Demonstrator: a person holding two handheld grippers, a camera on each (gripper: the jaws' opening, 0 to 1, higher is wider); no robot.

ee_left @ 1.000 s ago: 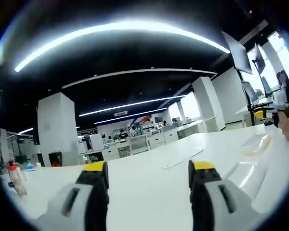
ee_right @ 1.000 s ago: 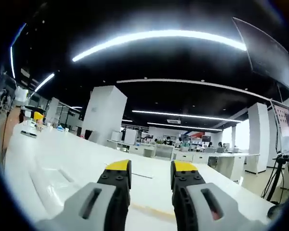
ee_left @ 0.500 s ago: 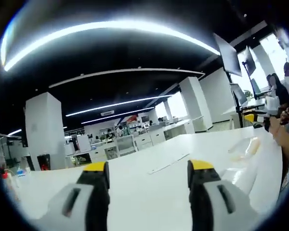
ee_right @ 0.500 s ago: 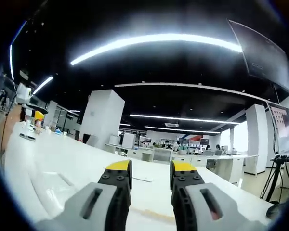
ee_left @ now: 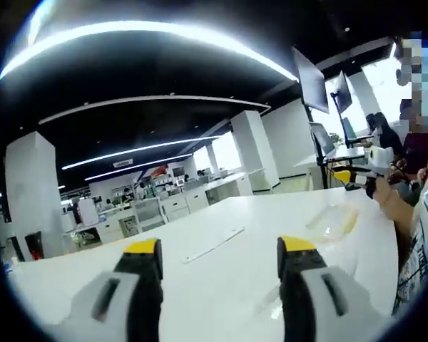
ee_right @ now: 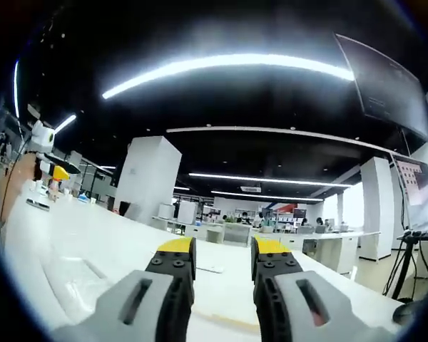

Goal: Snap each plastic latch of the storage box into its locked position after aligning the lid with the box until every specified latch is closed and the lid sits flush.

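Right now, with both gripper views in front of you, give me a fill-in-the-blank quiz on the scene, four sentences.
1. The left gripper has fingers tipped in ___.
2. The table in front of both grippers is coloured ___.
3. The right gripper holds ___ between its fingers.
4. The fingers stand wider apart on the ___ gripper.
Missing words: yellow; white; nothing; left.

Yellow-tipped grey fingers [ee_left: 144, 285], white table [ee_left: 221, 278], black ceiling [ee_right: 221, 107].
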